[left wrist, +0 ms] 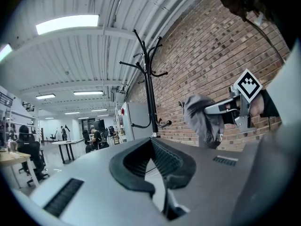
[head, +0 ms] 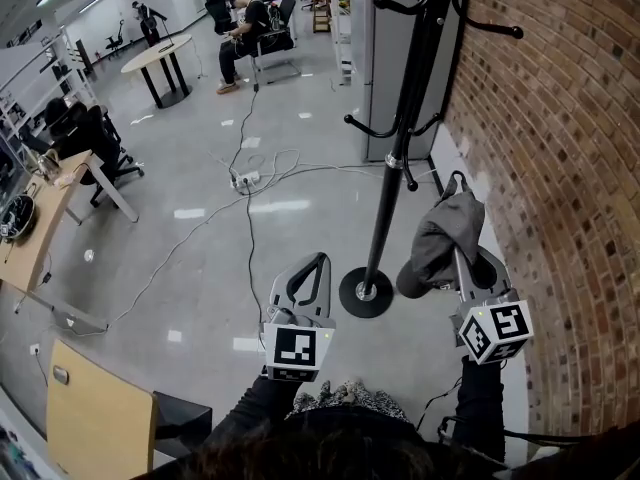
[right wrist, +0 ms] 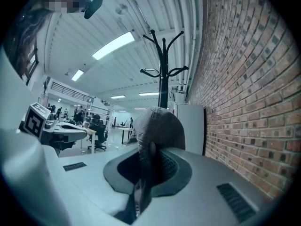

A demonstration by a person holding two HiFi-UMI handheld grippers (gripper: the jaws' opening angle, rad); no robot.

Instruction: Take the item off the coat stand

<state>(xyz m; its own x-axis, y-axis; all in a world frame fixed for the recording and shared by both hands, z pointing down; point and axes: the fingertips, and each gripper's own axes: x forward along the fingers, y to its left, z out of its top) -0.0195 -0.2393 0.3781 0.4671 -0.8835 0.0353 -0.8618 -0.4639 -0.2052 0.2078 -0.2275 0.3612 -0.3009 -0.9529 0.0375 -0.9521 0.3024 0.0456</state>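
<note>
Currently we grip the grey cap (head: 440, 230) in the right tongs (right wrist: 148, 149), jaws pinched nearly together on its fabric, clear of the coat stand (head: 398, 143). The left tongs (head: 318, 260) are closed and empty. We judge the removal done; next, keep the grip firm.

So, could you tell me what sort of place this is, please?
Most likely an open-plan office or lab workspace. A desk and office chair stand at the left, a person sits by a round table farther back, and a coat stand stands beside a brick wall.
</note>
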